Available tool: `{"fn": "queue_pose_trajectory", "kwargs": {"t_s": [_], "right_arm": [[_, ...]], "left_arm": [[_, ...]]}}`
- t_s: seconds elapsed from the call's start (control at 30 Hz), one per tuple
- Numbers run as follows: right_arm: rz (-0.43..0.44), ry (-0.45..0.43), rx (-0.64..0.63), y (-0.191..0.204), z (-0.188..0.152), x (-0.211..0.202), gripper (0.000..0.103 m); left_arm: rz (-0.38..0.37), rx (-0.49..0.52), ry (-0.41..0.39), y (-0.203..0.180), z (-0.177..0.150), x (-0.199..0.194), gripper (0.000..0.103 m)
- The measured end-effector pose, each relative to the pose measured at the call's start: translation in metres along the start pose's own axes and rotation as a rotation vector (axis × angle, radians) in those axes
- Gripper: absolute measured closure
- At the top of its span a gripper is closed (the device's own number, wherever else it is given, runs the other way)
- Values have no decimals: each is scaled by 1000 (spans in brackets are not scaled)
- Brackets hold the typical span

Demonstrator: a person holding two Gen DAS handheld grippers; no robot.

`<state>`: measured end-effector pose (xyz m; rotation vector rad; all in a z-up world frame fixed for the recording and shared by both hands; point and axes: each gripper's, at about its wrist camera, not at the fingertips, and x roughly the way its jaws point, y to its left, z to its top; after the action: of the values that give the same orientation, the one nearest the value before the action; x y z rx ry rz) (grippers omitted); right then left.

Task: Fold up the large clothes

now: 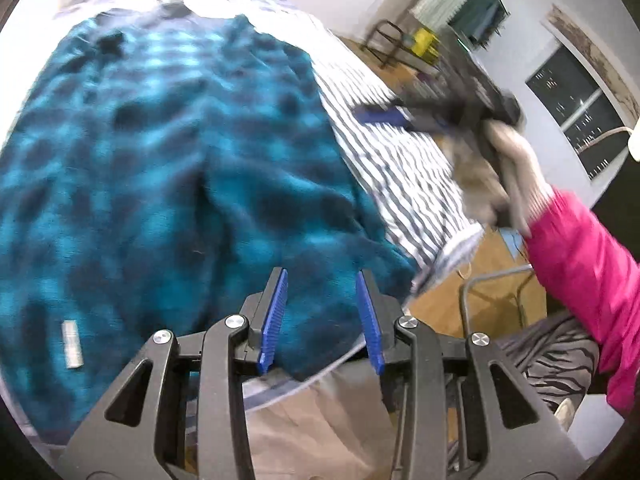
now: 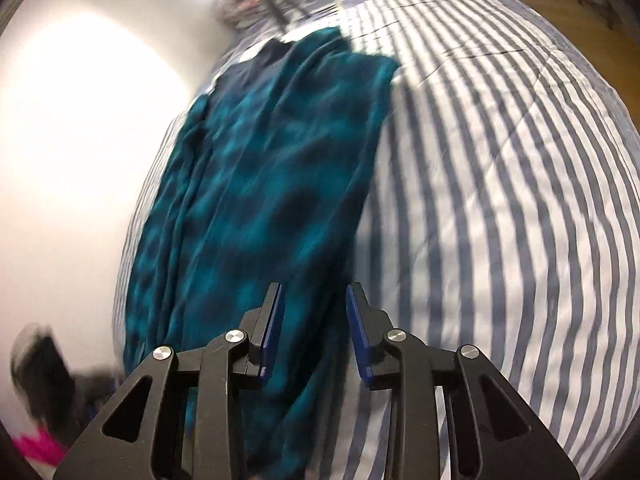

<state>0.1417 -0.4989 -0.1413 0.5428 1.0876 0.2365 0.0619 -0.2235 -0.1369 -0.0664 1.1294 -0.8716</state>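
Your teal-and-black plaid fleece garment [image 1: 160,152] is spread across the striped duvet [image 1: 400,168], and everything here is best placed against that garment. At its far left, near your edge, a small white label [image 1: 72,345] is sewn to the cloth. Just right of that, your left gripper [image 1: 322,316] hangs over the near hem with its blue pads [image 1: 274,320] spread apart and nothing between them. Farther right, off the garment's right edge and over bare duvet, your right hand [image 1: 516,176] in a pale glove and pink sleeve [image 1: 592,280] carries the other tool, blurred by motion. From that right wrist view, the right gripper [image 2: 314,330] also stands released and empty, hovering above the garment [image 2: 272,184], which here looks bunched lengthwise into long ridges with the duvet [image 2: 500,200] bare to its right. I judge the fabric thick, soft and limp: light enough to lift, but it will sag and drag, and it won't hold a crease. Take it at the hem corners or a seam, pinching through all layers, one gripper at each side.
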Motion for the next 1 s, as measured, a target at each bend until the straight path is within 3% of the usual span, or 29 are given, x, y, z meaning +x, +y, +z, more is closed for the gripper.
{"fn": "queue_pose_trajectory", "kwargs": {"t_s": [0.23,0.3,0.33,0.53,0.63,0.7,0.73,0.8,0.87,0.93,1.0], "right_arm": [[22,-28,81,-20,49,42,73],[28,-28,64,-19,57,49,96],[29,-21,51,-13,62,56,100],[-140,-95,-55,0,88,56,103],[-126,-64,7,-14,89,65,103],[-58,-47,47,-21,89,65,103],[-24,-37,76,-25,87,62,102],[-18,-27,92,-28,85,56,88],[-56,-53,107,-32,81,49,50],[-56,-58,129,-38,81,45,47],[16,-42,160,-44,81,50,47]], "left_arm": [[-72,19,78,-14,0,37,68],[-84,22,101,-16,-3,41,68],[-88,24,112,-17,-3,45,68],[-84,49,150,-21,-8,59,68],[-82,57,131,-27,-5,49,68],[-67,81,98,-33,-4,39,68],[-59,91,86,-34,-3,36,68],[-52,95,77,-35,-3,34,68],[-50,92,72,-36,-3,34,68],[-52,89,80,-37,-3,37,68],[-45,87,86,-35,-4,39,68]]}}
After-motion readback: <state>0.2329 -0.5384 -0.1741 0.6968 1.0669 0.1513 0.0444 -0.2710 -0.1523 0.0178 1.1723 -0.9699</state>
